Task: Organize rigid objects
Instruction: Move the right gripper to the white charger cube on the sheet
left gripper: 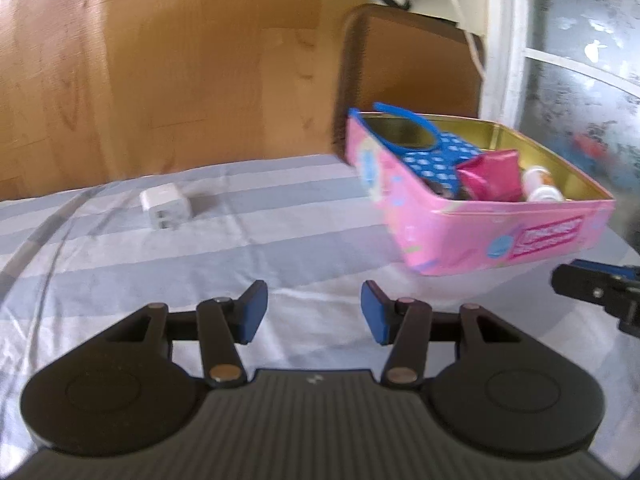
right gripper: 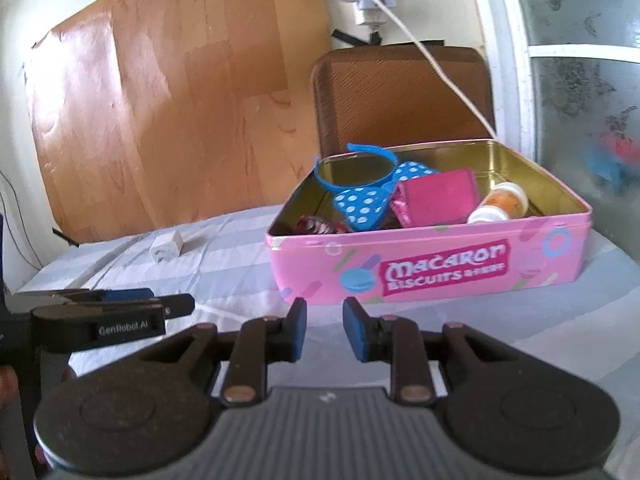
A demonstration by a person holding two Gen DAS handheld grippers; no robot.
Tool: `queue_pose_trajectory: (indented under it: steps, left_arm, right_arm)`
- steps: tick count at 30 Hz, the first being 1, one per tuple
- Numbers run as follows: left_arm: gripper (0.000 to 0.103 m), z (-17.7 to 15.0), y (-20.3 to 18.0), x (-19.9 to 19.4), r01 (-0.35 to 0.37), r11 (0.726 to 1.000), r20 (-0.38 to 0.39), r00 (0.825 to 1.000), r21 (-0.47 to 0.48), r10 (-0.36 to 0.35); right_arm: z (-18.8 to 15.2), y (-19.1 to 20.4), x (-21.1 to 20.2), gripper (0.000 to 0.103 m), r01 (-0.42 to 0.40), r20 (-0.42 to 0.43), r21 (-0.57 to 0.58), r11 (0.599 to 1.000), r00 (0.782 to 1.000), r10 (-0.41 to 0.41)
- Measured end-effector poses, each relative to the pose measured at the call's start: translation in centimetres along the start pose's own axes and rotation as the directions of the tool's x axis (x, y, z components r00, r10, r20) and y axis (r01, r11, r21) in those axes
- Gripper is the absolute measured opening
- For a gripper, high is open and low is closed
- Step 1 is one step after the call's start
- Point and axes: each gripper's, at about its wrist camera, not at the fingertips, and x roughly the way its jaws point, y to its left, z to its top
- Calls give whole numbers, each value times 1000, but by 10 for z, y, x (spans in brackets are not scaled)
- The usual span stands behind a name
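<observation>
An open pink biscuit tin stands on the striped cloth at right. Inside lie a blue headband, a blue polka-dot piece, a magenta pouch and two small white-capped bottles. A white charger plug lies alone on the cloth at far left. My left gripper is open and empty, low over the cloth between plug and tin. My right gripper stands just before the tin's front wall, jaws narrowly apart, nothing between them. Each gripper shows in the other's view.
A brown padded chair back rises right behind the tin. A wood-grain panel covers the wall at the back. A white cable hangs down toward the tin's far right corner. A white window frame borders the right side.
</observation>
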Motion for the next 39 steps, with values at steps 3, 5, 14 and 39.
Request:
queue_pose_trajectory:
  steps: [3, 5, 14, 39]
  left_arm:
    - [54, 1, 29, 6, -56, 998, 2, 998, -8, 56]
    - [54, 2, 52, 10, -115, 993, -2, 993, -19, 115]
    - [53, -8, 178, 22, -293, 905, -79, 956, -307, 283]
    - [60, -4, 191, 24, -286, 902, -73, 958, -324, 278]
  right_arm:
    - [1, 13, 9, 23, -17, -18, -25, 1000, 1000, 17]
    - [3, 25, 17, 23, -48, -33, -50, 998, 998, 46]
    - [18, 119, 82, 23, -212, -110, -228, 950, 975, 191]
    - [32, 208, 226, 49, -230, -228, -327, 916, 960, 160]
